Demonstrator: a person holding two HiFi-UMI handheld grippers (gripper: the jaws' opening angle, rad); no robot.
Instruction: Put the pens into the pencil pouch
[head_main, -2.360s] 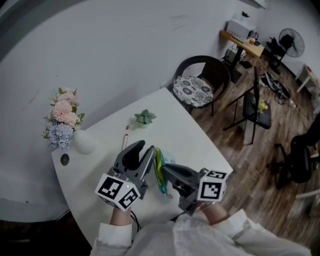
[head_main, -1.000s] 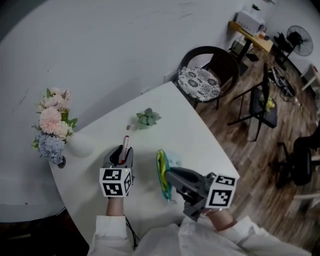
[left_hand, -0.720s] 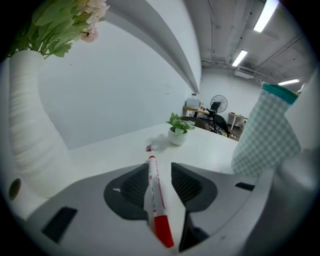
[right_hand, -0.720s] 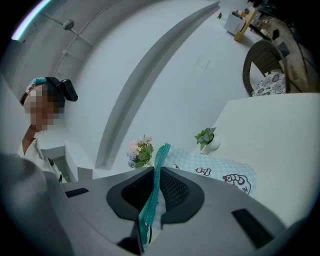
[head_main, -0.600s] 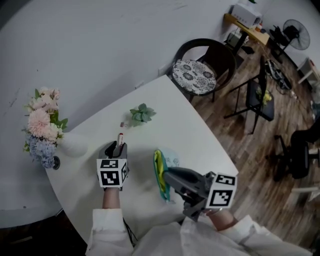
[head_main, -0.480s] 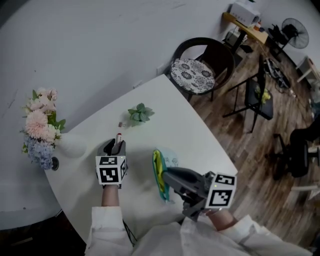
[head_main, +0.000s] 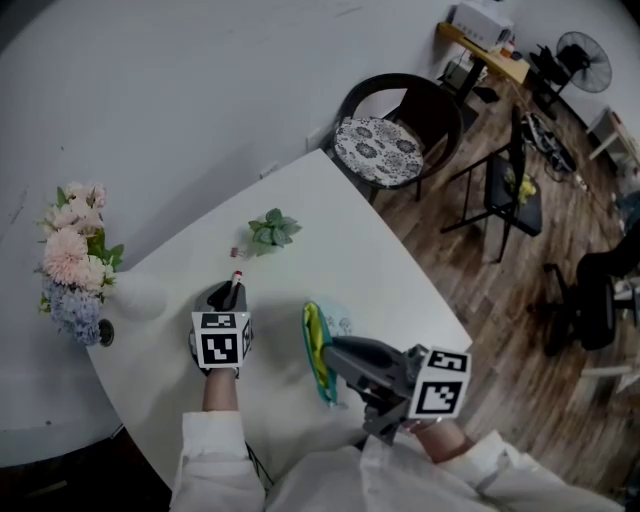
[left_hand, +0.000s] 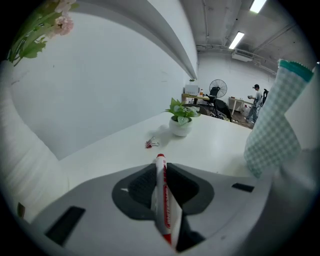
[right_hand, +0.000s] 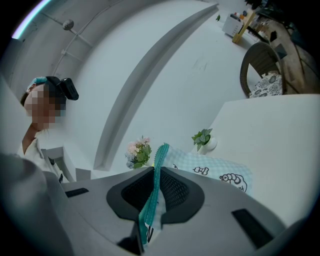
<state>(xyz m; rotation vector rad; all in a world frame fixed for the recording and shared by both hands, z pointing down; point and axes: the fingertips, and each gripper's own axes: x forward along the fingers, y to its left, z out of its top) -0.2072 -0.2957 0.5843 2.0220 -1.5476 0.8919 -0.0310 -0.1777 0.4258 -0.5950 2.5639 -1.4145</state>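
A red-and-white pen lies between the pads of my left gripper, whose jaws have just been closing and now pinch it. In the head view the pen's red tip pokes out ahead of the left gripper, low over the white table. My right gripper is shut on the edge of the green checked pencil pouch, holding it upright to the right of the left gripper. The right gripper view shows the pouch clamped at the right gripper. The pouch also stands at the right of the left gripper view.
A small potted plant and a red binder clip sit beyond the pen. A white vase of flowers stands at the table's left end. A black chair stands past the far corner. The table edge runs close on the right.
My left gripper moved away from the pouch toward the pen, came down over it and closed on it. The right gripper and pouch stayed where they were.
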